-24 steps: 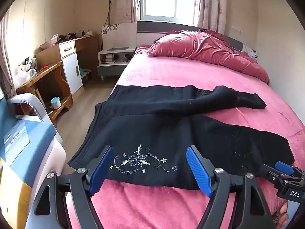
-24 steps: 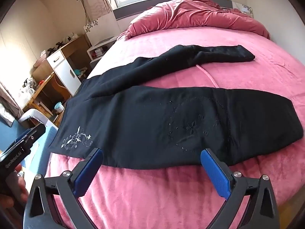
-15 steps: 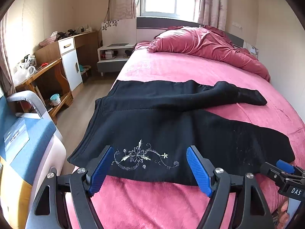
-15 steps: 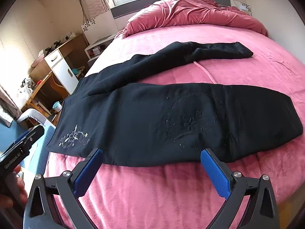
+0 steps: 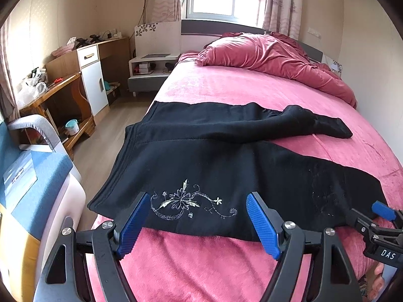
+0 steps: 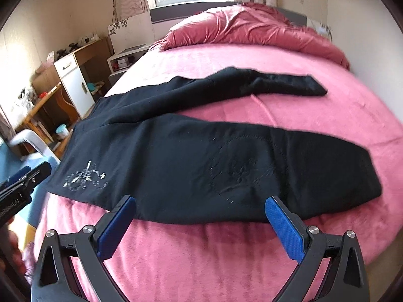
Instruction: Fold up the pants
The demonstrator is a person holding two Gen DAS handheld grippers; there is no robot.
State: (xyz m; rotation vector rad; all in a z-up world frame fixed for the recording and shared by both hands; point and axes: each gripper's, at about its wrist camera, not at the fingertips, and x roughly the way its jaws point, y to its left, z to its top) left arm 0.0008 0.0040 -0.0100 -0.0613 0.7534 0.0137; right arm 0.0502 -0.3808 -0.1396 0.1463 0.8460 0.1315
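Black pants (image 5: 214, 166) lie spread flat across the pink bed (image 5: 226, 264), waistband at the left edge, both legs running right. A silver flower embroidery (image 5: 187, 202) marks the near hip. My left gripper (image 5: 199, 224) is open and empty, just in front of the pants' near edge by the embroidery. My right gripper (image 6: 199, 229) is open and empty, in front of the near leg (image 6: 226, 171). The far leg (image 6: 252, 85) lies angled away, apart from the near one. The right gripper also shows in the left wrist view (image 5: 377, 219).
A crumpled red duvet (image 5: 272, 58) lies at the head of the bed. Left of the bed are a wooden desk (image 5: 58, 88), a white cabinet (image 5: 93, 83), a nightstand (image 5: 151, 70) and a blue-cushioned chair (image 5: 32, 166). A wall runs along the bed's right side.
Both grippers have drawn back and risen a little, so the pants sit lower and farther in both views. The pants have not moved. Both grippers stay open.
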